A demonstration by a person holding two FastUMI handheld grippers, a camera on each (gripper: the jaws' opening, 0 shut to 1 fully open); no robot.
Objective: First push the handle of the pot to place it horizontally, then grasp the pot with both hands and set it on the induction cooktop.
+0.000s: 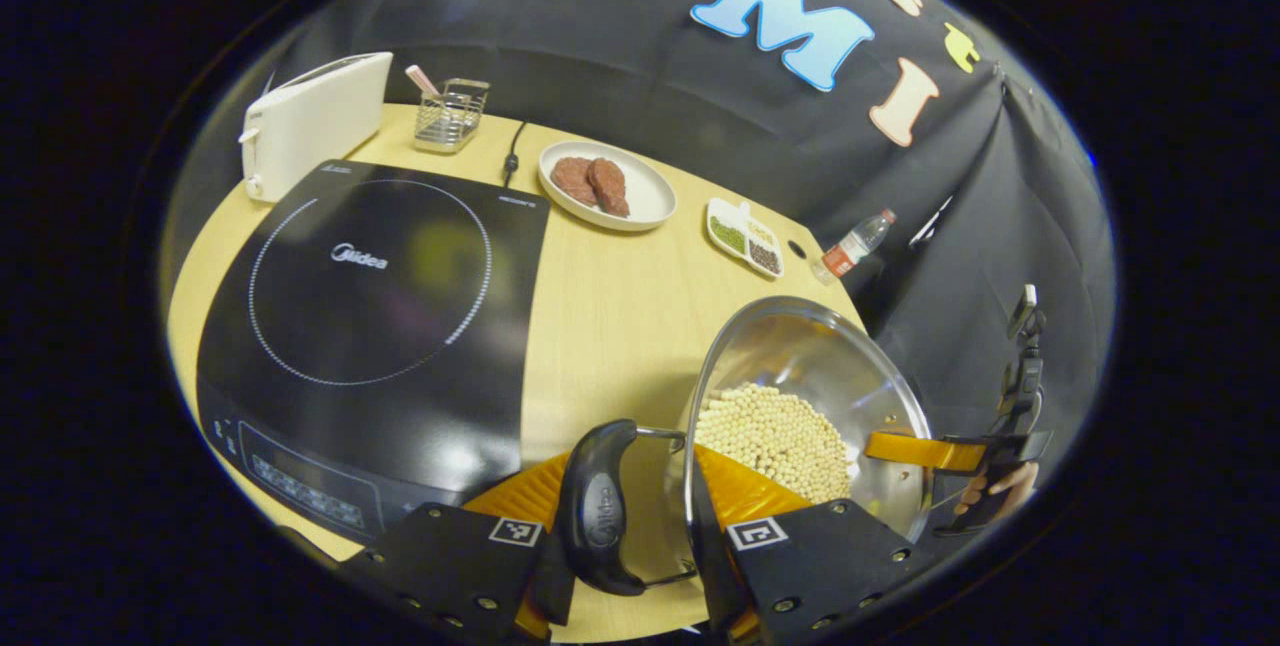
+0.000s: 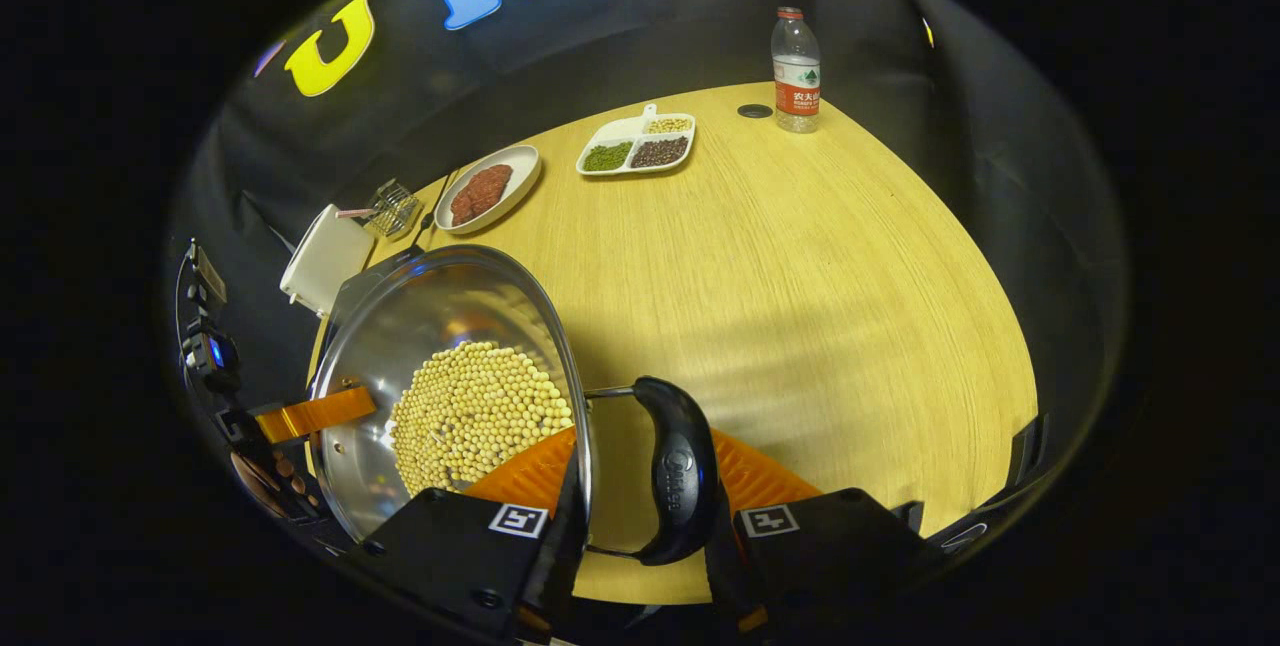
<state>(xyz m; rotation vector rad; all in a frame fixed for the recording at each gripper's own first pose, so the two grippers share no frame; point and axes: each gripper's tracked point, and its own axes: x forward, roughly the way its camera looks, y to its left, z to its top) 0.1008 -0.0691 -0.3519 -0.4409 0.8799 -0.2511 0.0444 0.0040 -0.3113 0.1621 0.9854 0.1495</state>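
A steel pot [image 1: 800, 346] holding pale soybeans [image 1: 775, 441] hangs between both grippers, to the right of the black induction cooktop [image 1: 370, 306]. My left gripper [image 1: 625, 501] straddles the pot's near black side handle [image 1: 598, 511]: one finger is outside the handle, the other inside the rim. In the right gripper view, my right gripper [image 2: 640, 491] clamps the opposite black handle [image 2: 680, 471] and the wall of the pot [image 2: 440, 301] the same way. Across the beans [image 2: 470, 411] each view shows the other gripper's finger [image 1: 915, 451] [image 2: 315, 414] and a hand [image 1: 1000, 491]. I cannot tell whether the pot rests on the table.
On the wooden table [image 2: 800, 276] stand a white toaster [image 1: 310, 121], a wire rack [image 1: 450, 114], a plate of meat [image 1: 605, 186], a divided dish of beans [image 2: 640, 144] and a water bottle [image 2: 796, 71]. The cooktop's cord [image 1: 512, 161] runs to the back.
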